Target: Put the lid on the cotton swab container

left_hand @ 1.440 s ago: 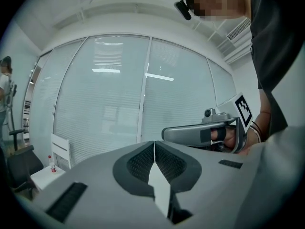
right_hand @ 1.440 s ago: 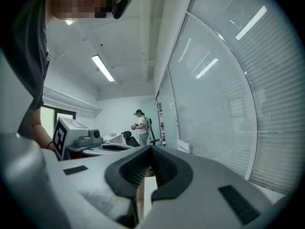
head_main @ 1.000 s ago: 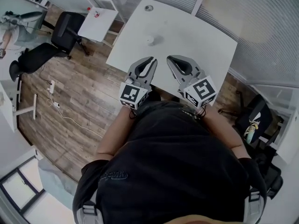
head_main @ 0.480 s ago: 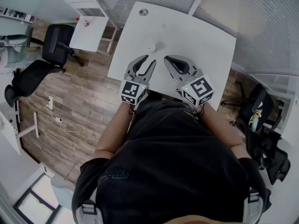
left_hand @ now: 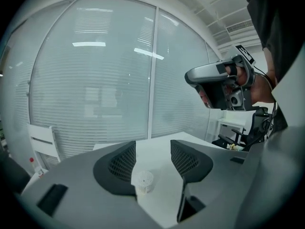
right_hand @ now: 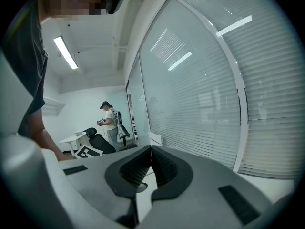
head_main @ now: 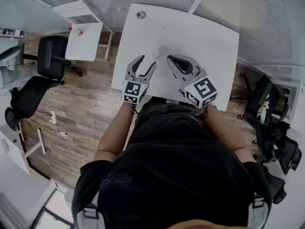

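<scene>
The cotton swab container (head_main: 156,54) is a small white open tub on the white table (head_main: 209,42), swab ends showing at its top (left_hand: 144,181). My left gripper (head_main: 147,61) is just short of it. Its jaws have just been opening and now stand open, and the tub shows in the gap (left_hand: 152,159) beyond the tips, untouched. My right gripper (head_main: 169,59) hovers to the tub's right, shut and empty (right_hand: 151,152); the left gripper view catches it high up (left_hand: 214,80). A small round grey disc (head_main: 140,15) lies near the table's far left corner.
A window wall with blinds (left_hand: 95,80) runs behind the table. A small white side table (head_main: 83,35) and black office chairs (head_main: 50,56) stand on the wood floor to the left. Another person (right_hand: 110,120) stands far off in the room.
Both grippers have moved forward over the table toward the tub. The left jaws have spread from nearly shut to open. The right jaws stay shut.
</scene>
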